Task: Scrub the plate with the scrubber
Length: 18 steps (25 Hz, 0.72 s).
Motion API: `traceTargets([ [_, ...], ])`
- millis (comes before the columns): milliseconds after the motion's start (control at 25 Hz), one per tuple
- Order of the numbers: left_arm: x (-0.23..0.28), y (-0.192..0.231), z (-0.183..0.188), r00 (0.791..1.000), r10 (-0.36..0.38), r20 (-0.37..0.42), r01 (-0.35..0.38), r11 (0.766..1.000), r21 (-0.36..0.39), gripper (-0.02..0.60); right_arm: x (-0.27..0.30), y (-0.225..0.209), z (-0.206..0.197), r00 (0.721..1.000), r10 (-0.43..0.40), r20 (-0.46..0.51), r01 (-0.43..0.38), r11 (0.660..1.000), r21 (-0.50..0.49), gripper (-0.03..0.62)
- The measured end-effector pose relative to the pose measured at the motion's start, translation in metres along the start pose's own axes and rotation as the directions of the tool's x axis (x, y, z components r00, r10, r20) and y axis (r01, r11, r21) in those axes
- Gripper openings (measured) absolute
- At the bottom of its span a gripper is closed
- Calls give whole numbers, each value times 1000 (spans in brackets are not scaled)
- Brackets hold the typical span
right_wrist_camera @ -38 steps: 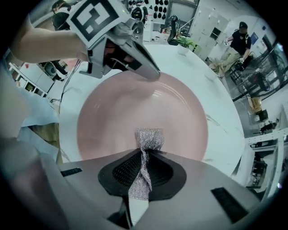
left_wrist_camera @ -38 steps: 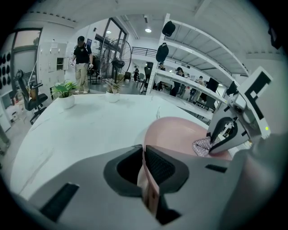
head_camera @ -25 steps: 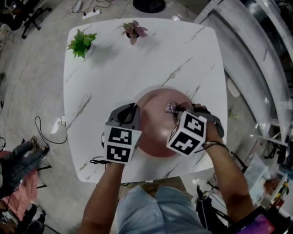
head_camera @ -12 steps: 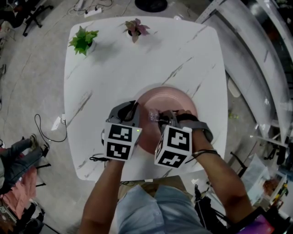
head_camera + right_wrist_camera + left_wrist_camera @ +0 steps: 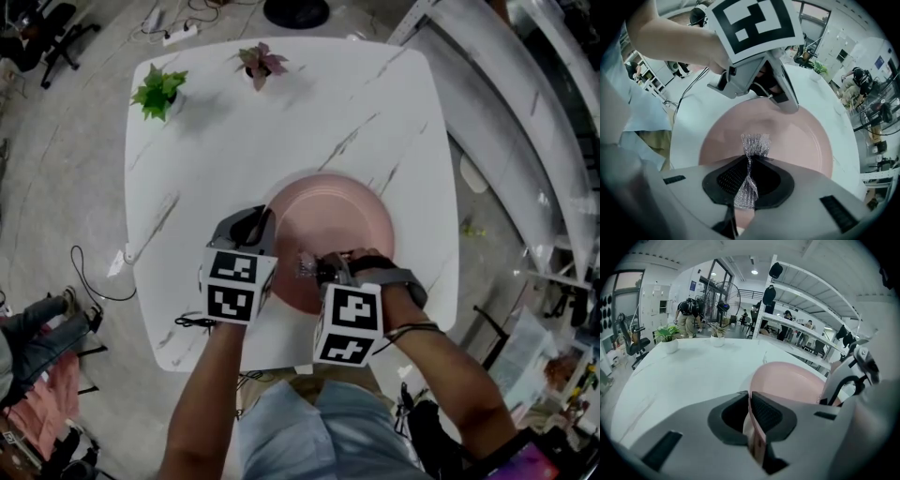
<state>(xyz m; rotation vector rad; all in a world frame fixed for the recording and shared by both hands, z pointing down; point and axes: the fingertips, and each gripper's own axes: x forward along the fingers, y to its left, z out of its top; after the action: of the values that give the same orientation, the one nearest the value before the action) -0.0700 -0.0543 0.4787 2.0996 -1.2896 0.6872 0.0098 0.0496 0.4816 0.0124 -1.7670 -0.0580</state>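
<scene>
As the left gripper [image 5: 751, 430] clamps the round pink plate [image 5: 330, 214] by its rim, the right gripper [image 5: 749, 185] pinches a silvery mesh scrubber [image 5: 752, 149] against its surface.

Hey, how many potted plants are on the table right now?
2. A green-leaved potted plant sits near the far left corner of the table; a purple-leaved potted plant stands by the far edge, to its right.
</scene>
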Motion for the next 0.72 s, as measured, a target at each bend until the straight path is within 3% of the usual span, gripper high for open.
traceTargets([
  [240,-2,-2,0,1000,-10,-17,10,1000,18,25,-5,-1,-24,999,8,-36,-4,995,96,57],
  [480,-2,-5,-1,1000,-15,-20,16,1000,24,26,-8,-30,-67,993,-53,-106,76,971,226,57],
  [720,-1,-5,-1,1000,-6,-3,6,1000,14,28,-5,-65,-75,983,-119,-136,151,954,258,58],
])
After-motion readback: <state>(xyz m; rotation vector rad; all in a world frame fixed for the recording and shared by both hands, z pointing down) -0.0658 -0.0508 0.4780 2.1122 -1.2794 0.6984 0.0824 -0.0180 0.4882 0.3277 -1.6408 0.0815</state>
